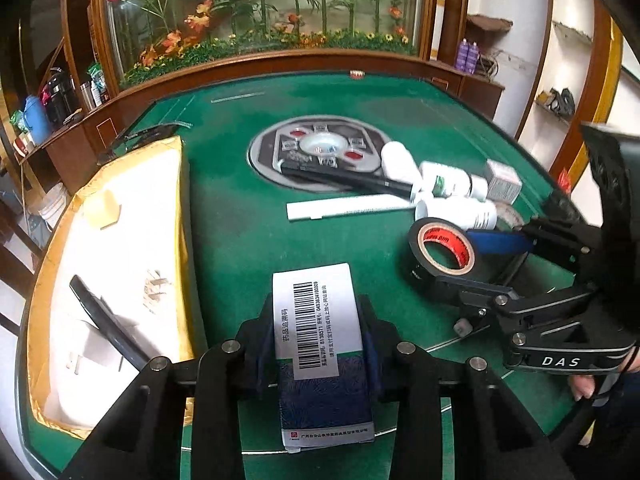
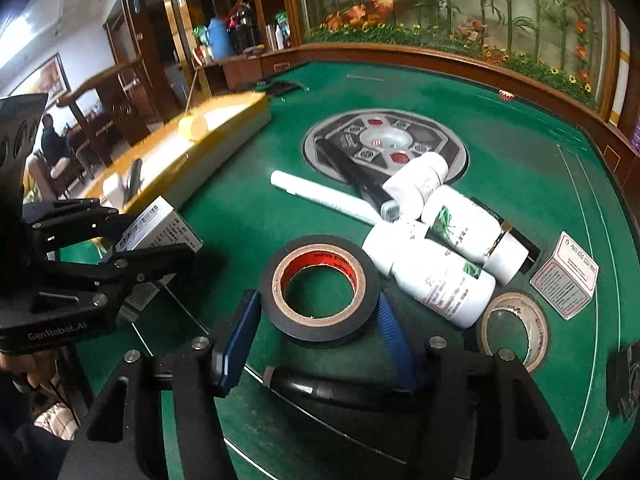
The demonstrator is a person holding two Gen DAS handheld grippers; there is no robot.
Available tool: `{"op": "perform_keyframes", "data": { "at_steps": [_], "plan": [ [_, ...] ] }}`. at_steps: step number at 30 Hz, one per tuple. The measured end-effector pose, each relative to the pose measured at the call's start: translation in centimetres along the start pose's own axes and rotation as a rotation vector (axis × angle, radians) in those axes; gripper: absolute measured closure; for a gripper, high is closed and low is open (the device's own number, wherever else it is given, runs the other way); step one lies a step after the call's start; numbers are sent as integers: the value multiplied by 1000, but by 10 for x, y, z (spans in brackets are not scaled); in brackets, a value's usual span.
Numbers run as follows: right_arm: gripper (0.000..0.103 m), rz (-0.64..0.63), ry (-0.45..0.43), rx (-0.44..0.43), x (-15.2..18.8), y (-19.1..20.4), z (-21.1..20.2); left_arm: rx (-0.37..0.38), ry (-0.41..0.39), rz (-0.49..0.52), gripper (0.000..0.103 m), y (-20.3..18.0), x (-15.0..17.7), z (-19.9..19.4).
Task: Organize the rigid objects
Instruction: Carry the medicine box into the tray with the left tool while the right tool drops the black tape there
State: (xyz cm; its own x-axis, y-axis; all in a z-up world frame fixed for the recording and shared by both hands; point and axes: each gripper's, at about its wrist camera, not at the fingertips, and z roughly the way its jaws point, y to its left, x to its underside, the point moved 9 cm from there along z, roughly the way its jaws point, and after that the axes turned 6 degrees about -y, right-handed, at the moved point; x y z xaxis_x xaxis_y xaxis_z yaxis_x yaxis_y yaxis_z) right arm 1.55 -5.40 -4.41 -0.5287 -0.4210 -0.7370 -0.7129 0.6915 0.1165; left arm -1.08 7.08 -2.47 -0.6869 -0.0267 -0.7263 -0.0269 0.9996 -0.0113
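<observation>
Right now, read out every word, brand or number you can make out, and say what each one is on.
"DAS": right gripper body.
"GenRobot.AI": left gripper body.
"药品追溯码": barcode label on the medicine box.
"tape", upside down: black tape roll core.
Bottle labels, small white box, digits under the barcode: too small.

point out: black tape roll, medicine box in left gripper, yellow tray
black tape roll [image 2: 320, 300], right wrist view, on its black outer band at the front.
medicine box [image 1: 316, 320], left wrist view, on the barcode label.
yellow tray [image 1: 182, 184], left wrist view, on its right rim.
</observation>
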Motion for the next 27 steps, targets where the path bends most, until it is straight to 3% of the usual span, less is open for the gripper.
{"op": "perform_keyframes", "data": {
  "at_steps": [7, 14, 27],
  "plan": [
    [44, 45, -53, -35, -10, 0, -11, -21, -55, -43, 64, 20, -16, -18],
    [44, 51, -65, -83, -22, 18, -9, -79, -110, -140, 64, 74, -23, -35],
    [44, -59, -77, -138, -93, 113, 26, -210, -132, -305, 64, 176, 3, -36]
  ]
}}
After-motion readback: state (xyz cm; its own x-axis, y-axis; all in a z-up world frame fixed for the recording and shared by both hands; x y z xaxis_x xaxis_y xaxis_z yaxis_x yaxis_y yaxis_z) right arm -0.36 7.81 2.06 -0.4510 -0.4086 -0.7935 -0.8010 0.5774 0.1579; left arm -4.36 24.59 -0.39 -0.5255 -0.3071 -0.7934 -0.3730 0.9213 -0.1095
